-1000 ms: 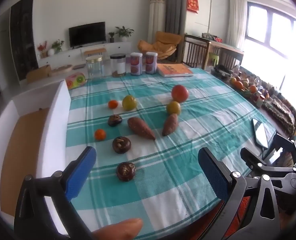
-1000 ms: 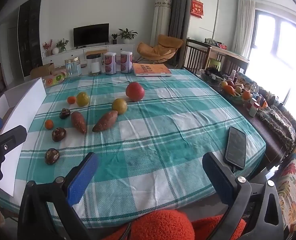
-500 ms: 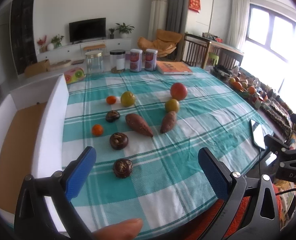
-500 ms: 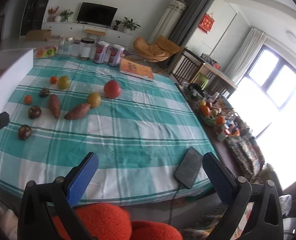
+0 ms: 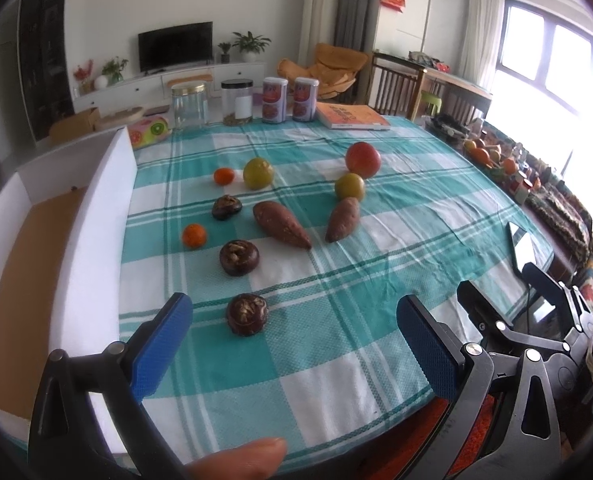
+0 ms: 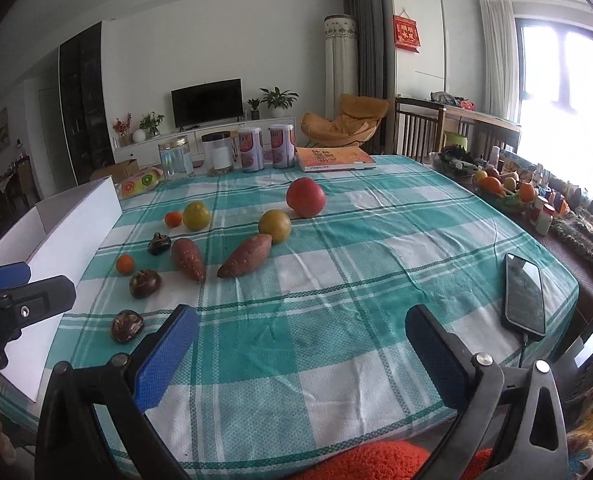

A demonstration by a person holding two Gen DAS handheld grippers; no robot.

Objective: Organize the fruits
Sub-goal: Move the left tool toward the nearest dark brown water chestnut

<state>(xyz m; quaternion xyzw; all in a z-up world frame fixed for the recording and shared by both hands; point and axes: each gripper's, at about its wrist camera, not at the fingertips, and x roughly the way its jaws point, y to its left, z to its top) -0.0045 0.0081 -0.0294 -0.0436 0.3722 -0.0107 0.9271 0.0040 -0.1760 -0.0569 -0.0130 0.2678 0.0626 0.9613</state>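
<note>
Left wrist view: left gripper (image 5: 294, 334), jaws spread and empty, above the tabletop (image 5: 376, 280) near a dark fruit (image 5: 247, 314); fruits scattered beside a white box (image 5: 76, 240). Right gripper (image 6: 302, 346) likewise released.

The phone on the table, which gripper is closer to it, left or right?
Right. The phone lies just beyond the right gripper, off its right finger. The left gripper sits near the white box, across the table.
</note>
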